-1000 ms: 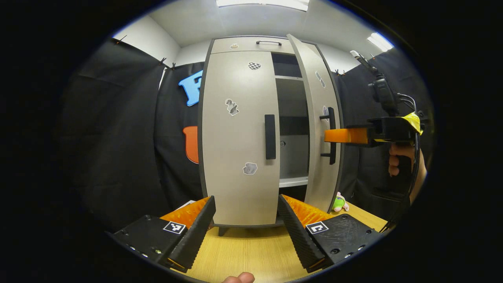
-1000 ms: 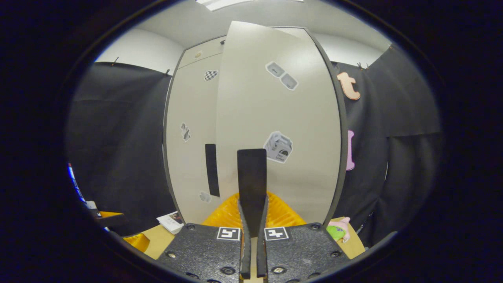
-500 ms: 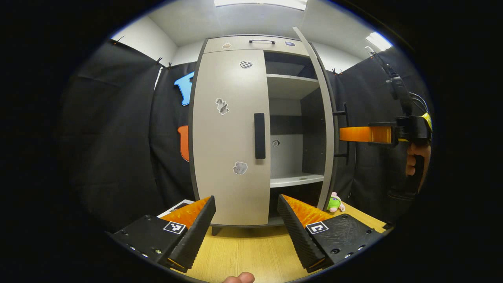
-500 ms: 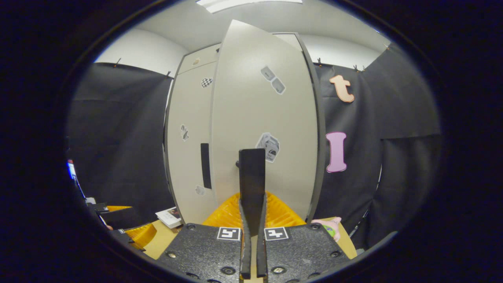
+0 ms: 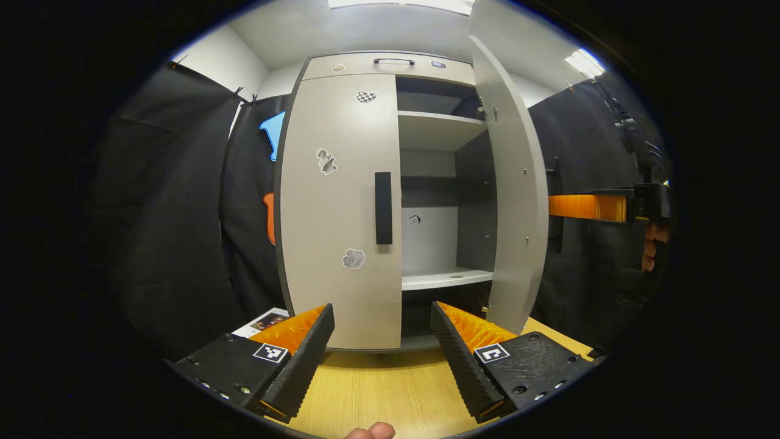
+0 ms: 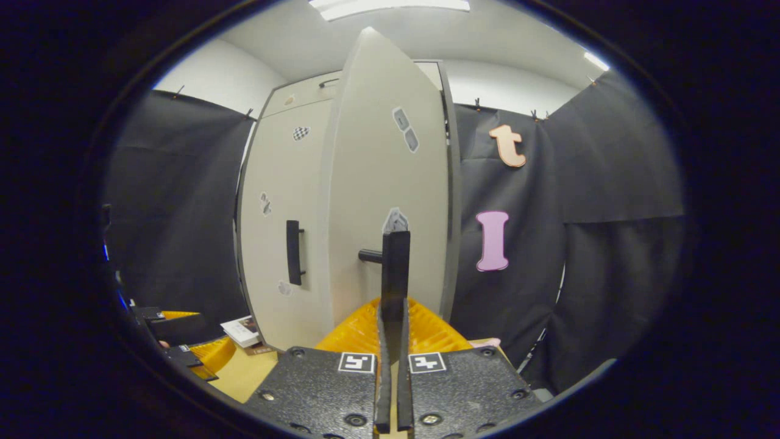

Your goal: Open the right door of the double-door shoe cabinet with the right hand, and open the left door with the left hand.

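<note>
Swung wider than half a second ago, the right door (image 5: 512, 189) now stands roughly edge-on past square to the cabinet (image 5: 390, 64), baring the shelves (image 5: 445, 278) inside. The right gripper (image 6: 393, 305) is clamped on that door's black handle (image 6: 395, 268), both fingers pressed flat together around the bar, which rises straight ahead of its camera; gripping the bar this way lets the hand pull the panel round its hinges. Seen from the left gripper view, the same tool reaches in level from the right side, its orange finger (image 5: 585, 207) going behind the door's edge, with a hand (image 5: 652, 247) on its grip.

Spread wide and holding nothing, the left gripper (image 5: 381, 347) hovers low over the wooden table (image 5: 378, 396), aimed squarely at the left door (image 5: 338, 207). It looks parked there in readiness, lined up below that door's handle (image 5: 382, 208) for its own turn.

Pale grey with a dark frame, the cabinet stands at the table's far end against the black booth wall. Its left door is closed flush and carries small stickers and a vertical black bar handle near the centre seam. Behind the opened half, two light shelves and a dark side wall show. By this look, the right door is done or nearly so; the left is untouched.
</note>
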Available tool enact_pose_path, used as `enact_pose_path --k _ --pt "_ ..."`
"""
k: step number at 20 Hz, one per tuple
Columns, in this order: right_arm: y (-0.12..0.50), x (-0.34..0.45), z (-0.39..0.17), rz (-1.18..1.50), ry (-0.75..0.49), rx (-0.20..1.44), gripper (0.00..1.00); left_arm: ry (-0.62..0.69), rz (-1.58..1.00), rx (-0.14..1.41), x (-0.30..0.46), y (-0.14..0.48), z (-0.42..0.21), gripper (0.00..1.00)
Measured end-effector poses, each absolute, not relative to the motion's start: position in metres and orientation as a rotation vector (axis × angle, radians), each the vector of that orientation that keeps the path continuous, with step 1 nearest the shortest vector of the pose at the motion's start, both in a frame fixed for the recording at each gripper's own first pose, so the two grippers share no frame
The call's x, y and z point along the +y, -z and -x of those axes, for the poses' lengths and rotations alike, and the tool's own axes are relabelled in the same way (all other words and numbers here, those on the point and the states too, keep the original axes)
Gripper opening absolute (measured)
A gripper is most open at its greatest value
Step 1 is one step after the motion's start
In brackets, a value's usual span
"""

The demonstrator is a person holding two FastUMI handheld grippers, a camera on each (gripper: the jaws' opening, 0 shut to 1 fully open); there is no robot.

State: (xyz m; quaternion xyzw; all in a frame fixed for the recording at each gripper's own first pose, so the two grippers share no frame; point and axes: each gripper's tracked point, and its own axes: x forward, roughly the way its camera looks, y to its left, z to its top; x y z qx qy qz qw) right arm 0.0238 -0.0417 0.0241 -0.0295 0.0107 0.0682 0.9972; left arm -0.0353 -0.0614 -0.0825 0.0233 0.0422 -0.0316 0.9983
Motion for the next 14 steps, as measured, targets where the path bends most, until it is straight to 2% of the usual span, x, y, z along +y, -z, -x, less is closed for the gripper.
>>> enact_pose_path --k 5,14 --pt "-0.025 -0.054 -0.023 0.035 -0.141 0.029 0.07 0.086 -0.035 0.078 -0.074 0.08 0.03 0.95" --pt "-0.027 -0.109 -0.023 0.001 -0.039 0.022 0.04 0.11 -0.024 0.075 -0.085 0.079 0.026 0.95"
